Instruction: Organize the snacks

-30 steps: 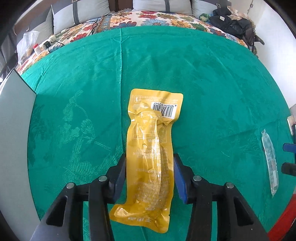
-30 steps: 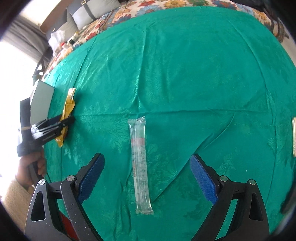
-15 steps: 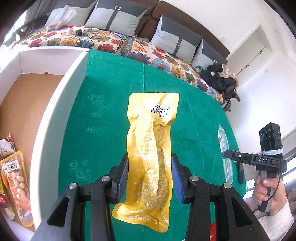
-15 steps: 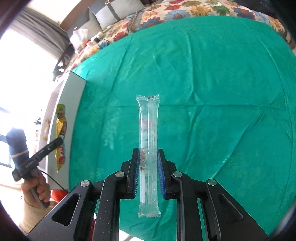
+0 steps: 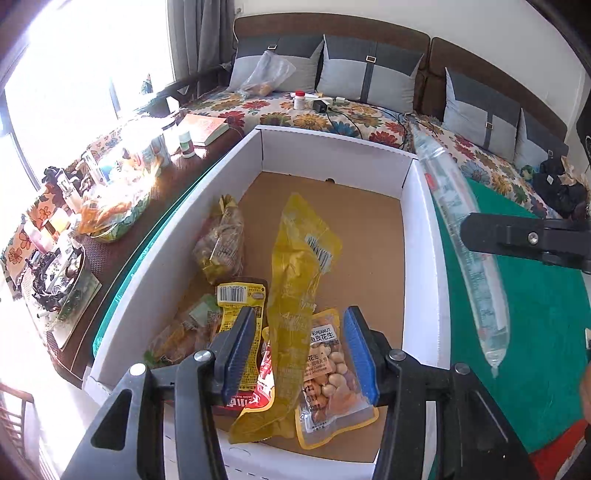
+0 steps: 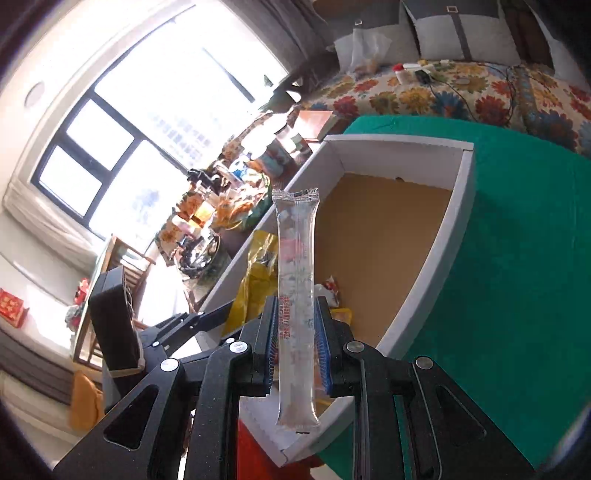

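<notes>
Box [image 5: 159, 258], white-walled with a brown floor, is seen holding several snack packs. Left gripper [image 5: 299, 350], its jaws just opened and apart, is poised over it; the yellow packet [image 5: 295, 295] lies loose between them. Right gripper [image 6: 297, 343] is clamped on the clear tube packet [image 6: 295, 280], raised beside the box.

A lived-in home sitting room. A long brown-backed sofa [image 5: 332, 33] with a flower-print seat cover [image 5: 280, 114] and grey two-tone cushions [image 5: 365, 79] runs along the far wall. Grey curtains [image 5: 195, 40] hang beside a large dark-framed window [image 6: 110, 147]. A dark wooden side bench [image 5: 155, 192] below it is crowded with bottles, books and household odds. A green patterned cloth [image 5: 546, 317] covers the nearer bench.
</notes>
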